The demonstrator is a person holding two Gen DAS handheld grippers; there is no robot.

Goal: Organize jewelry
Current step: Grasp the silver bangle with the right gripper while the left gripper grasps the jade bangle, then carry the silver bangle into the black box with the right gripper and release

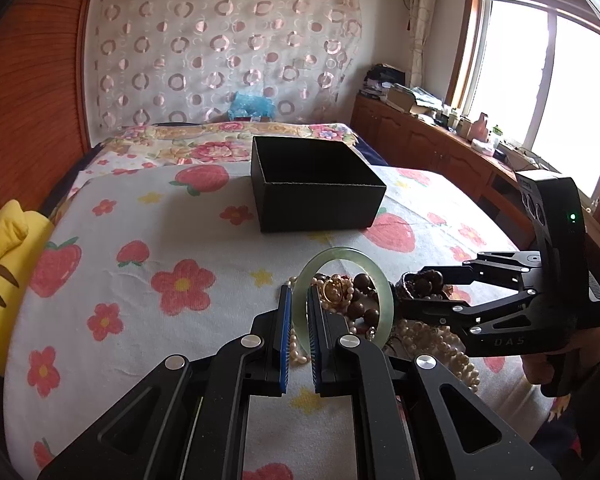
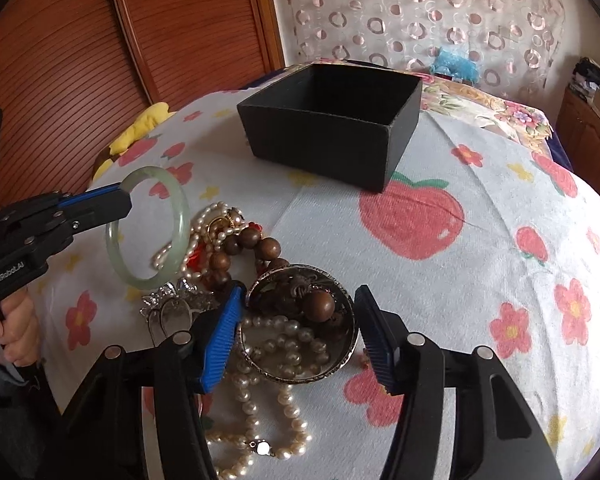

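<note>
While the left gripper (image 1: 298, 304) has its jaws clamped on the rim of a pale green jade bangle (image 1: 346, 296), the ring stands nearly on edge above the jewelry pile (image 2: 236, 280), its open face turned toward the left wrist camera and its plane running roughly along the gripper's fingers. From the right wrist view the same bangle (image 2: 150, 228) is held at its upper left edge and tilts down to the right, its lower rim just above or touching the pile; which of the two cannot be told.

Spread wide apart, the jaws of the right gripper (image 2: 300, 328) sit on either side of a metal-rimmed bangle (image 2: 300, 320), which lies nearly flat with brown wooden beads (image 2: 318, 306) resting across it and a pearl necklace (image 2: 260, 400) showing through its opening. The blue pads (image 2: 222, 340) are just beside its rim; contact cannot be told. The necklace's strands trail toward the right wrist camera.

All of this lies on a bed (image 1: 140, 300) covered with a white strawberry-and-flower blanket. Beyond the pile, well apart from it, stands an open black box (image 1: 314, 184), upright, its opening facing up. A yellow plush toy (image 1: 4, 272) lies at the bed's left edge.
</note>
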